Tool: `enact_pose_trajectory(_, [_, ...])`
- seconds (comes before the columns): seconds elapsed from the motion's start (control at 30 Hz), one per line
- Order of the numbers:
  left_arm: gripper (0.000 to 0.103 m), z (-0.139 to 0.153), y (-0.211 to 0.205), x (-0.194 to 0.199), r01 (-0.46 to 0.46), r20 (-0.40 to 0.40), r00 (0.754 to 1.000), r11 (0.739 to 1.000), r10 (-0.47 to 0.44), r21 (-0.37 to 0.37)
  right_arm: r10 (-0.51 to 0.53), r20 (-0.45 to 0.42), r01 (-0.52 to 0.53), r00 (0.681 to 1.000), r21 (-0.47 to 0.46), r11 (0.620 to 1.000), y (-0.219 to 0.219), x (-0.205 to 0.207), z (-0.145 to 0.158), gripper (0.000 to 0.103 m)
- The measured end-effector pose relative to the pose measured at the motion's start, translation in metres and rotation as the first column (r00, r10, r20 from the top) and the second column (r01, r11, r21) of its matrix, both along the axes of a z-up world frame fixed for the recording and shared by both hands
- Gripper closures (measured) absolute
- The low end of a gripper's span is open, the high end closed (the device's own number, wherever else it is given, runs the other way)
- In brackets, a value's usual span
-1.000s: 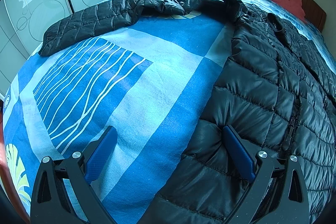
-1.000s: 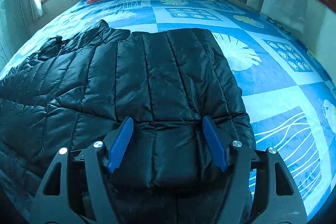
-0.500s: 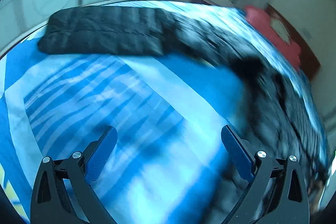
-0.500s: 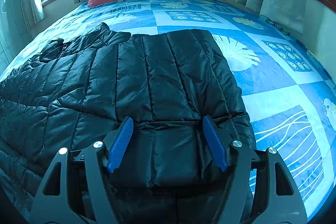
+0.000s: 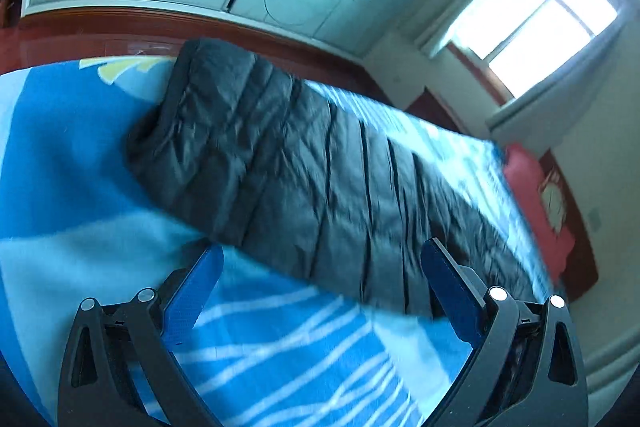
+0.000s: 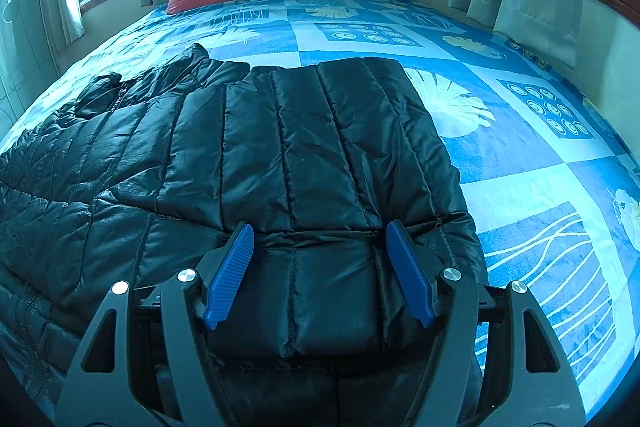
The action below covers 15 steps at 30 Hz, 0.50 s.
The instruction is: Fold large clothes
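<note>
One sleeve (image 6: 340, 147) of the black puffer jacket (image 6: 120, 167) lies folded across its body on the blue bedspread (image 6: 540, 155); we judge the other sleeve (image 5: 304, 179), stretched flat, still to fold. Left gripper (image 5: 320, 291) gapes empty above it. Right gripper (image 6: 318, 267) hangs wide, gripping nothing.

Daylight pours in from the window (image 5: 536, 15), blown out to white in the left wrist view, and that whole view is smeared with motion blur along the jacket sleeve (image 5: 304, 179). The right wrist view is sharp, cool and blue-tinted, with soft sheen on the jacket (image 6: 256, 163). Both views bend hard and darken at the corners.
</note>
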State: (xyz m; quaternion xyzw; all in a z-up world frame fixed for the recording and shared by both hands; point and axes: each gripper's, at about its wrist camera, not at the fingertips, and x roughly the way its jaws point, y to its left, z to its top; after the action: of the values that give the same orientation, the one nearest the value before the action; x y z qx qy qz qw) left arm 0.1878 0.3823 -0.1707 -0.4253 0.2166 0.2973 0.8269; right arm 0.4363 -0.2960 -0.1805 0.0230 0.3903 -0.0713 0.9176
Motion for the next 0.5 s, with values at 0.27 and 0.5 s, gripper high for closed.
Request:
enact_pose_trajectory(0.27, [0.006,0.003,0.027,0.010,-0.061,0.041,0.997,0.998,0.061,-0.015,0.001,0.001,-0.001,1.000,-0.001,1.000,0.000,0.000,0.000,0.035])
enact_pose_trajectory(0.5, [0.074,-0.008,0.042,-0.018,-0.186,-0.013,0.983,0.982,0.185,-0.041,0.001,0.003,-0.001,1.000,-0.007,1.000,-0.002,0.000,0.000,0.035])
